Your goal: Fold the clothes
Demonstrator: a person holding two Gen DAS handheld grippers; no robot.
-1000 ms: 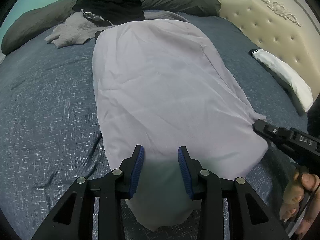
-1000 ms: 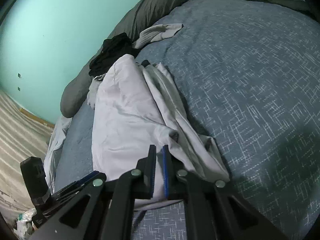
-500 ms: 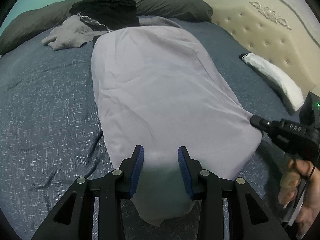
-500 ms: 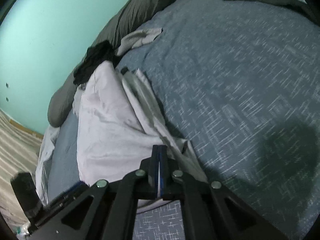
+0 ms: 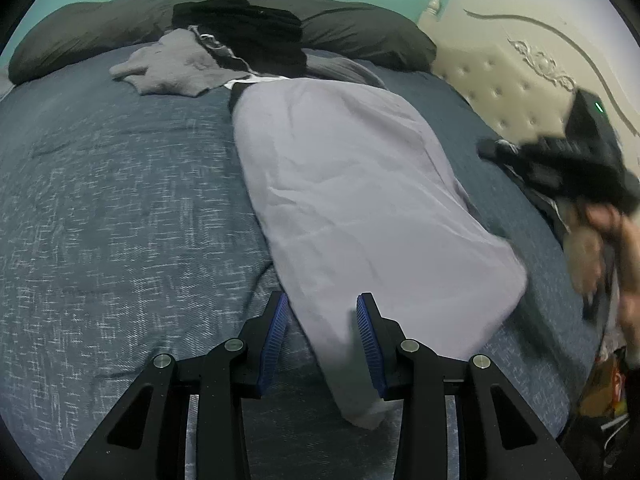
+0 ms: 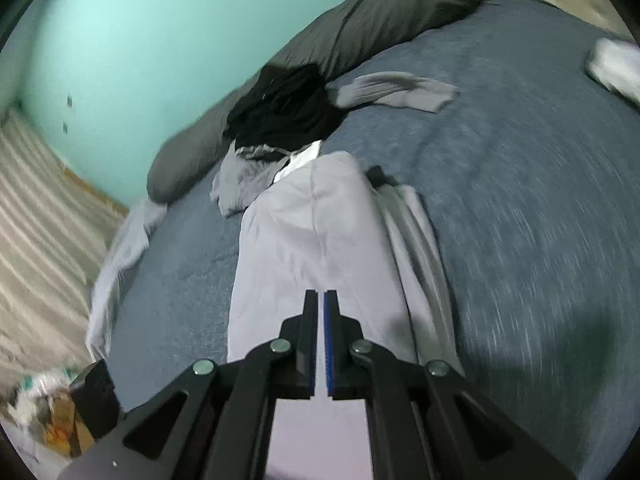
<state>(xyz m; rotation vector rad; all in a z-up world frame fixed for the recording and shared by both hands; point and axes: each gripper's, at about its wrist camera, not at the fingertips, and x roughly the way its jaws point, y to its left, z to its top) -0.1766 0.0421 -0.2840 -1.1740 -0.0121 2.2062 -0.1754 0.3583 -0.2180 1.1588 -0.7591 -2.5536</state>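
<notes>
A pale lavender garment lies lengthwise on the blue bedspread, folded into a long strip. Its narrow near end runs between the blue pads of my left gripper, which stands open just above the bed. In the left wrist view my right gripper is blurred, held by a hand above the bed to the right of the garment, and no cloth hangs from its tip. Its own view shows the right gripper shut with nothing between the pads, hovering over the lavender garment.
A black clothes pile and a grey garment lie at the far end against dark grey pillows. The cream tufted headboard stands on the right. A white folded cloth lies far right. Clutter sits on the floor.
My right gripper has let go of the garment's right corner and lifted away up and to the right. The corner has dropped flat. The left gripper stays open and has shifted left.
</notes>
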